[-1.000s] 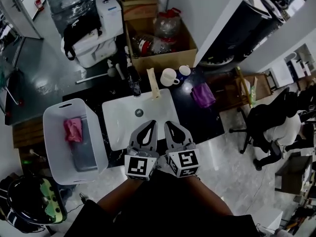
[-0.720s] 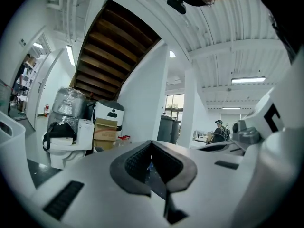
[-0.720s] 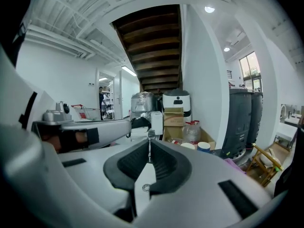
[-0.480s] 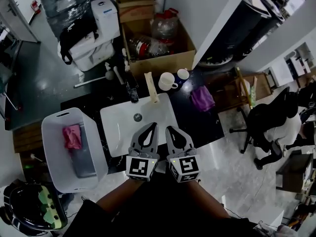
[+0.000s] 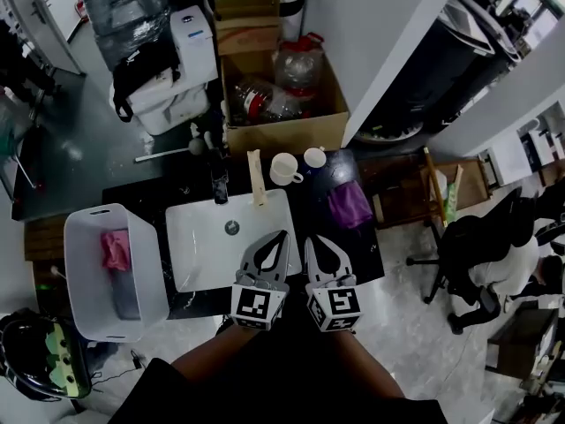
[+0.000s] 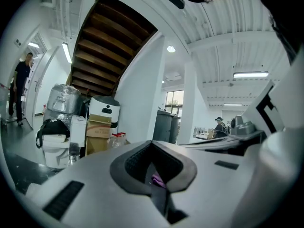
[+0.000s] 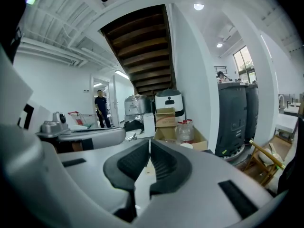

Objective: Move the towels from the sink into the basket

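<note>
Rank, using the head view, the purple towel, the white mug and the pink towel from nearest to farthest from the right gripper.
1. purple towel, on the counter just beyond the right gripper, to its right.
2. white mug, behind the sink.
3. pink towel, in the basket, far left.

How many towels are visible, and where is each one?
2. A pink towel lies in the white basket; a purple towel lies on the dark counter, right of the sink. More may be hidden.
</note>
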`<state>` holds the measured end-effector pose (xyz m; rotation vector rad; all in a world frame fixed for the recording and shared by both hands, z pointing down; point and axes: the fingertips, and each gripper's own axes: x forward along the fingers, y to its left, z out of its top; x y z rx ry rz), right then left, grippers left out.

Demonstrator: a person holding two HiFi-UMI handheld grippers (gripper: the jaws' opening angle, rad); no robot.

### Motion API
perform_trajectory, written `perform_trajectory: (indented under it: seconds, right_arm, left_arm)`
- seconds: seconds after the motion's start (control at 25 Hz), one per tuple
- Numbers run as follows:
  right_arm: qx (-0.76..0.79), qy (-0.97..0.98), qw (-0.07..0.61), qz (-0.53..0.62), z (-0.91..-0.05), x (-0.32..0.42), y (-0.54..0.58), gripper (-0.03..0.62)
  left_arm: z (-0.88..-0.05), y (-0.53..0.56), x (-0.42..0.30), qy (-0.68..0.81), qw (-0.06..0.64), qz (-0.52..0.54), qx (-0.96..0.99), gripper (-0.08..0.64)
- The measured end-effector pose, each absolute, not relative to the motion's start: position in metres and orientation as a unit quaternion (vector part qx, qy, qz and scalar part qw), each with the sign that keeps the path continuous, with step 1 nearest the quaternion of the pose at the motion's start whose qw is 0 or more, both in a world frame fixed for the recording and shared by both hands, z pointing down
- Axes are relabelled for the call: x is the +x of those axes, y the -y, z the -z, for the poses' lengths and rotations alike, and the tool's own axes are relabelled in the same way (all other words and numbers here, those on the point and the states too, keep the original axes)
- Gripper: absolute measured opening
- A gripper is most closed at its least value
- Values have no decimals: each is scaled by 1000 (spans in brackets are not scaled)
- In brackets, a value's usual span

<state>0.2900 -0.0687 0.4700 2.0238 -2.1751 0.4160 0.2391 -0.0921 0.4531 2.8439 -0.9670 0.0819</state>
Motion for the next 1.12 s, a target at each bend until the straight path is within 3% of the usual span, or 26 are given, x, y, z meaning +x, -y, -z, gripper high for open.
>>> perform_trajectory:
  seconds: [0.48, 1.12]
  right_arm:
    - [639, 753, 66, -146, -485, 398, 97, 28]
    - [614, 753, 149, -180, -571, 488, 120, 29]
  left_arm:
    - [-468, 111, 338, 374, 69, -36, 924, 3]
    - [-500, 122, 389, 418, 93, -39, 903, 2]
